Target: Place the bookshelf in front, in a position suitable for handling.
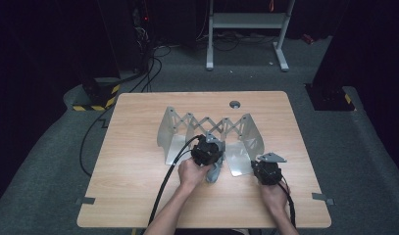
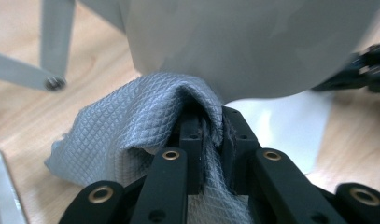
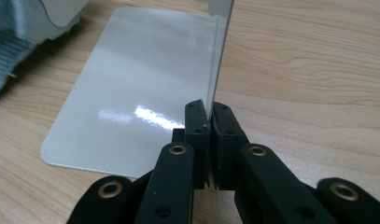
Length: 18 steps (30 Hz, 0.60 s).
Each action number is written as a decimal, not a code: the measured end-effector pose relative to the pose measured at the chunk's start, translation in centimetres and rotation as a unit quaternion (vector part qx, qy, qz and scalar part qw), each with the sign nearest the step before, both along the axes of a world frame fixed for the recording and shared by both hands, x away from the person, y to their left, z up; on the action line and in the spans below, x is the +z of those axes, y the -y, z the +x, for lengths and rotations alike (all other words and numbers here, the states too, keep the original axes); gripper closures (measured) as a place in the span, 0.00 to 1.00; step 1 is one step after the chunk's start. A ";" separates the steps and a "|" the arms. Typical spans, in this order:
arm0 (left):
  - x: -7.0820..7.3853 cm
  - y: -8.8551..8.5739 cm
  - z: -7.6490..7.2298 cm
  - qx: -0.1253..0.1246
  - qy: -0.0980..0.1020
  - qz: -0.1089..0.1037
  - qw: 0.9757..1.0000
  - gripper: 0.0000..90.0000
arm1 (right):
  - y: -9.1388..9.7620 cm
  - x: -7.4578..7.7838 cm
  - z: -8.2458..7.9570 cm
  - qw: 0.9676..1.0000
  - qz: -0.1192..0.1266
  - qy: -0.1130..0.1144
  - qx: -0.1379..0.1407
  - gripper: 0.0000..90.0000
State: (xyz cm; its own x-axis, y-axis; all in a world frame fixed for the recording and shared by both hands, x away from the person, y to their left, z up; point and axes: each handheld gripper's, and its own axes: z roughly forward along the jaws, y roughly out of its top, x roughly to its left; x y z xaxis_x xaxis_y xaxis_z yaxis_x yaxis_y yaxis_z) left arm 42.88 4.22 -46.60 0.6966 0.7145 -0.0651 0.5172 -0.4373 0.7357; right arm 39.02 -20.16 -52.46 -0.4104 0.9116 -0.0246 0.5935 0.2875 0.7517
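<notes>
A grey metal folding rack [image 1: 207,126] with scissor bars and upright plates stands in the middle of the wooden table [image 1: 133,196]. My left gripper [image 1: 212,162] is shut on a grey quilted cloth [image 1: 214,174]. In the left gripper view the cloth [image 2: 127,126] bunches over my left gripper's [image 2: 211,122] tips and presses against a curved rack plate [image 2: 253,42]. My right gripper [image 1: 256,166] is shut on the rack's right end. In the right gripper view, my right gripper [image 3: 209,114] pinches the thin edge of an upright plate [image 3: 221,51] beside its shiny flat base [image 3: 141,84].
A round grommet [image 1: 235,104] sits near the table's far edge. Black cables [image 1: 162,186] trail off the front. Tape marks [image 1: 322,198] lie at the table's sides. A white frame [image 1: 246,22] stands on the floor beyond.
</notes>
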 end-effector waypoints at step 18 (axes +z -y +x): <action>4.3 0.1 -2.8 -0.026 0.059 -0.034 0.997 0.89 | 0.0 0.0 0.0 1.000 0.003 -0.002 -0.001 0.97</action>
